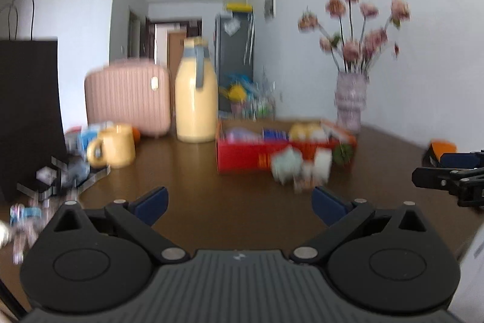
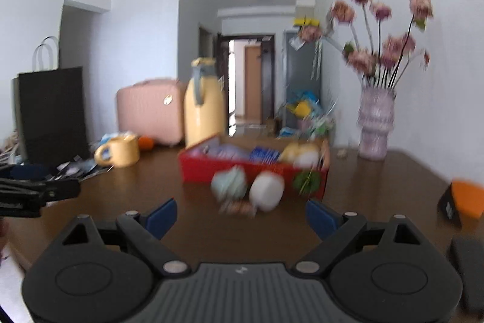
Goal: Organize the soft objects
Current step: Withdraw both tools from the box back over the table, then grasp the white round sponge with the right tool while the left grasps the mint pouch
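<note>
Both grippers, left [image 1: 239, 203] and right [image 2: 240, 215], gaped empty above the table [image 2: 242, 232]; soft toys [image 2: 248, 189] (blurred) lay at twelve o'clock against the red box [image 2: 193, 168].

The view is blurred. The right gripper [image 2: 240, 215] fills the bottom, its blue-padded jaws spread wide with nothing between them, above a brown desk [image 2: 378, 186]. At twelve o'clock from it lie a pale green soft toy [image 2: 229, 182] and a white soft toy [image 2: 266, 191], just before a red box [image 2: 199, 168] holding more soft things. A yellow mug [image 2: 121, 152] stands at ten o'clock, a vase of pink flowers [image 2: 375, 126] at two o'clock.
</note>
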Available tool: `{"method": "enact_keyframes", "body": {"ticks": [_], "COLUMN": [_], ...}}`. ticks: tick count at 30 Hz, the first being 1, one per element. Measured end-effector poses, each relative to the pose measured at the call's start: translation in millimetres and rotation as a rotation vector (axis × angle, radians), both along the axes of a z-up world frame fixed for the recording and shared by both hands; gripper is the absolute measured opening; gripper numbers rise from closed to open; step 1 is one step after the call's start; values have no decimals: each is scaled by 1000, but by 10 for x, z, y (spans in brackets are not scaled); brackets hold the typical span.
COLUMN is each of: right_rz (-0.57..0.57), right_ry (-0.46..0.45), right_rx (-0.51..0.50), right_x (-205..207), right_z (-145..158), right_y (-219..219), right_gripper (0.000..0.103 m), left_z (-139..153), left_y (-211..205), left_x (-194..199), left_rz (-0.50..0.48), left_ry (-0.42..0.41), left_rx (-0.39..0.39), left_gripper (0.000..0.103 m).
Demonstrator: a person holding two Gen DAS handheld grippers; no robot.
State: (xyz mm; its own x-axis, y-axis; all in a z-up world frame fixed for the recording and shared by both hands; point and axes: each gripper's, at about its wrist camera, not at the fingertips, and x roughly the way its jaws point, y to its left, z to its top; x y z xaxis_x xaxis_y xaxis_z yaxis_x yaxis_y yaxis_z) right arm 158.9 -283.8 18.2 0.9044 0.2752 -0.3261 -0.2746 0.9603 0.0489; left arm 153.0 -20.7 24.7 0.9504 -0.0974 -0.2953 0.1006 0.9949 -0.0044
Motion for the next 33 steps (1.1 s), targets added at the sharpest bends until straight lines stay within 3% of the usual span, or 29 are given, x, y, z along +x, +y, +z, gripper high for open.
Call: {"method": "enact_keyframes", "body": {"ticks": [3, 13, 17, 22, 28, 31, 33], "right_rz": [-7, -37, -52, -44, -47, -48, -58], "right_ry": [66, 79, 107, 112, 212, 255, 281], "right_rx": [30, 65, 65, 76, 220, 279, 294], "right_x": [-31, 203, 529, 1190, 2077, 2393, 2535], "right_z": [-103, -161, -185, -154, -305, -432, -520], "right_y": [-63, -131, -153, -157, -166, -134, -95], "right_gripper": [91, 89, 89, 84, 70, 68, 58], "left_z": [-87, -55, -92, -143, -348, -493, -567], "left_y": [-21, -171, -342, -549, -868, -892, -863], "left_x": [-16, 316, 718, 1508, 2360, 2662, 2744], "left_rz": [-9, -23, -62, -115, -150, -176, -203], "left_ry": [61, 49, 49, 98, 157, 229, 248], "left_rx": [4, 4, 24, -31, 16, -29, -85], "left_gripper": [103, 103, 103, 100, 77, 66, 43]}}
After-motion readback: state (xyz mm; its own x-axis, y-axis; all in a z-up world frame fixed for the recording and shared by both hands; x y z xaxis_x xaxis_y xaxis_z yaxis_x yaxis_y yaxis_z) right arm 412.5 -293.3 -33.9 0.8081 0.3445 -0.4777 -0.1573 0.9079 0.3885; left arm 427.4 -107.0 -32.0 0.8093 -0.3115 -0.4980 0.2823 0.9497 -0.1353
